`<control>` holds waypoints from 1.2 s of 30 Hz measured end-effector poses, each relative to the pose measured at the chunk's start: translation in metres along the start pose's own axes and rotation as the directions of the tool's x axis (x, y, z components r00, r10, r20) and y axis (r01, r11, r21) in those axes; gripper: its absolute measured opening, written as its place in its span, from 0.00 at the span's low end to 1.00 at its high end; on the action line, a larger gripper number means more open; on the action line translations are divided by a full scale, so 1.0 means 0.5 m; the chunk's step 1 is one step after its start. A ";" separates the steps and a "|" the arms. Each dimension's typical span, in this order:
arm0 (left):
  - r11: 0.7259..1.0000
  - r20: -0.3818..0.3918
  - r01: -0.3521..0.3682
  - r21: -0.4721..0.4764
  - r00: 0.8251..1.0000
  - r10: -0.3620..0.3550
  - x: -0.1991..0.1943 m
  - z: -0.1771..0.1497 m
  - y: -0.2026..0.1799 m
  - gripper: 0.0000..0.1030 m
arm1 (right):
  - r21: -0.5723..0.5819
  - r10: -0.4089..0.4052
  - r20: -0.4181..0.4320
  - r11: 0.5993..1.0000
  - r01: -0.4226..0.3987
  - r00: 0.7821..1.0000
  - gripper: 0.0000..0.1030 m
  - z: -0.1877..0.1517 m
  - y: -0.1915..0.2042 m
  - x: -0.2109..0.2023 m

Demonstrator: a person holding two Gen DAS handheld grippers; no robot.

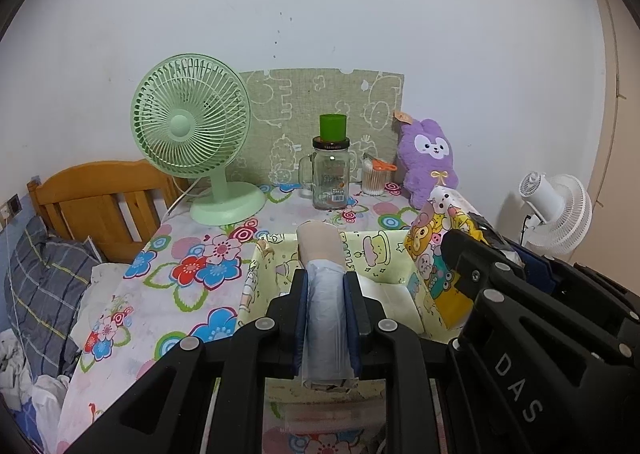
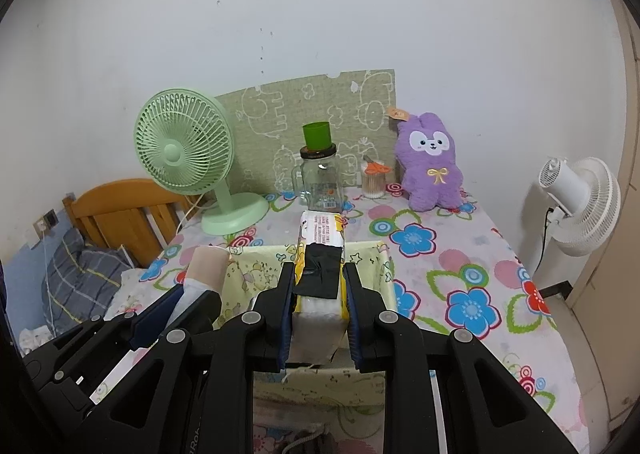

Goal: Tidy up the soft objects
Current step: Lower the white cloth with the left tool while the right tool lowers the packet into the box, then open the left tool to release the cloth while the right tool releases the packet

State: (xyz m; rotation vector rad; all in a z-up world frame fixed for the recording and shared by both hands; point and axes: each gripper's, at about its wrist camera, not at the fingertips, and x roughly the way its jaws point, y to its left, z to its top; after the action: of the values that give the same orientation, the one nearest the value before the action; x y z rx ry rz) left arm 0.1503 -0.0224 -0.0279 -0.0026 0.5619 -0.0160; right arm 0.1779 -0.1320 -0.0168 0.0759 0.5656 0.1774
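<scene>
My left gripper [image 1: 327,318] is shut on a wrapped roll [image 1: 322,294] with a beige end, held over the yellow cartoon-print fabric basket [image 1: 372,250]. My right gripper [image 2: 317,310] is shut on a cartoon-print tissue pack [image 2: 322,238] patched with black tape, held over the same basket [image 2: 260,270]. The pack [image 1: 436,250] and right gripper show at right in the left wrist view; the roll [image 2: 206,268] shows at left in the right wrist view. A purple plush bunny [image 2: 430,164] sits at the table's back right.
A green desk fan [image 1: 192,134], a glass mug jar [image 1: 330,178] with a green cup on top, and a cotton-swab jar [image 1: 374,176] stand along the back by a green board. A bed with wooden headboard [image 1: 100,202] lies left. A white fan [image 2: 576,202] stands right.
</scene>
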 end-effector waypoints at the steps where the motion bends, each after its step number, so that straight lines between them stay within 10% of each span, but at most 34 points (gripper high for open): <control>1: 1.000 -0.002 0.001 -0.001 1.000 -0.001 0.007 0.003 0.002 0.15 | -0.001 0.000 -0.002 1.000 0.000 1.000 0.25 -0.001 0.001 0.003; 17: 1.000 -0.054 0.007 -0.014 0.998 -0.007 0.107 0.009 0.020 0.21 | -0.003 0.014 -0.027 1.000 -0.014 1.000 0.25 0.002 -0.001 0.098; 36: 0.999 -0.121 -0.016 -0.049 0.993 0.010 0.147 -0.002 0.050 0.64 | -0.032 0.122 -0.091 0.992 -0.125 0.988 0.25 -0.005 0.025 0.162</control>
State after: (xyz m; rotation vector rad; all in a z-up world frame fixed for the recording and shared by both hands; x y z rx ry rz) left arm 0.2123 0.0013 -0.0683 -0.0468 0.6834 0.0110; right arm 0.2419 -0.1045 -0.0602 0.0672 0.6462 0.3133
